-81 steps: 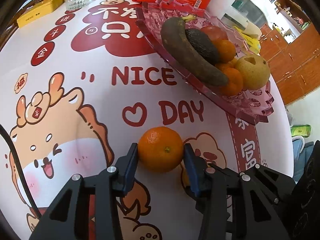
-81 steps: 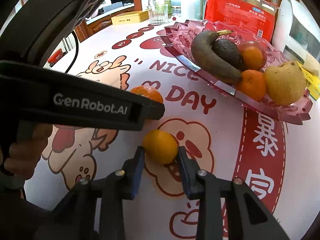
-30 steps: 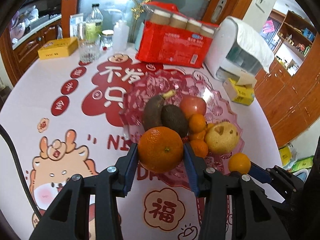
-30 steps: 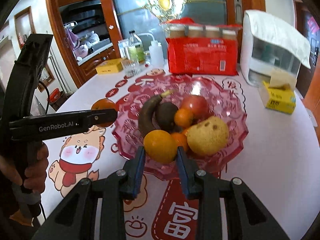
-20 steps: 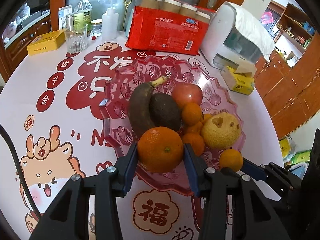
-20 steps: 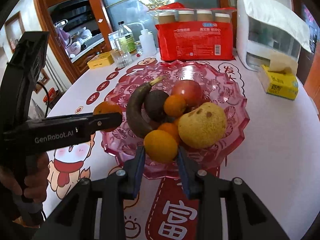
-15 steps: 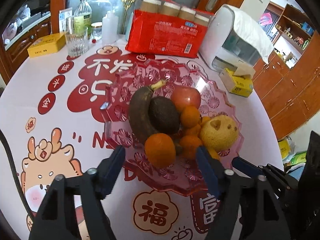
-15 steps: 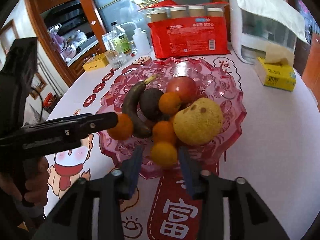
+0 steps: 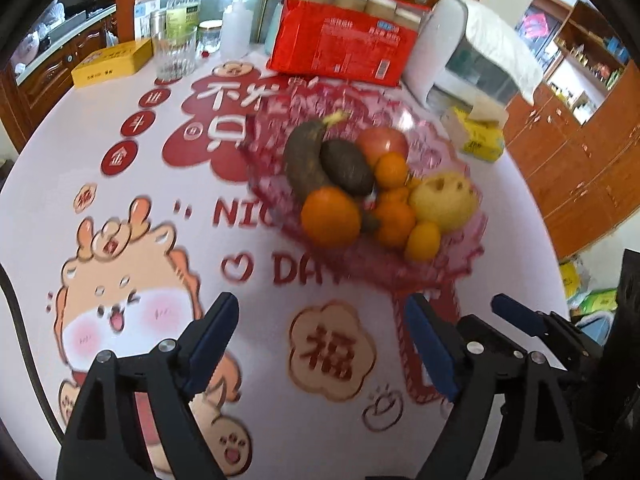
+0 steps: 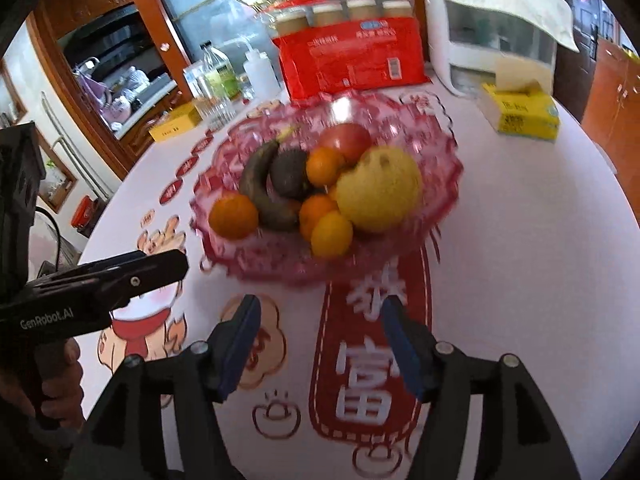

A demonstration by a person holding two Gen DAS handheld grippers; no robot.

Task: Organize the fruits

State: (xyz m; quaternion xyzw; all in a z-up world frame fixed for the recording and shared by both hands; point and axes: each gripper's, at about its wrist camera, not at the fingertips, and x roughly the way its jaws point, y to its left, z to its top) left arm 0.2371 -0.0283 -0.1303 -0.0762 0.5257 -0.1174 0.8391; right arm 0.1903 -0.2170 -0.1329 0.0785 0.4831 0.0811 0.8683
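Note:
A pink glass fruit plate (image 9: 460, 268) (image 10: 444, 152) holds a dark banana (image 9: 302, 160), an avocado (image 9: 346, 168), a red apple (image 9: 382, 142), a pear (image 9: 442, 200) and several oranges. A large orange (image 9: 330, 218) (image 10: 233, 215) lies at the plate's near left rim. A small orange (image 9: 422, 241) (image 10: 331, 234) lies at the near edge by the pear. My left gripper (image 9: 322, 344) is open and empty in front of the plate. My right gripper (image 10: 320, 338) is open and empty too.
Behind the plate stand a red pack of paper cups (image 9: 344, 52), a white appliance (image 9: 472, 52), a yellow tissue box (image 10: 520, 114), a glass (image 9: 174, 54), bottles and a yellow tin (image 9: 112, 62). The left gripper's body (image 10: 100, 280) shows at the right view's left.
Both grippers carried their oranges up over the plate, opened and dropped them onto its near rim. Both have since pulled back, wide open.

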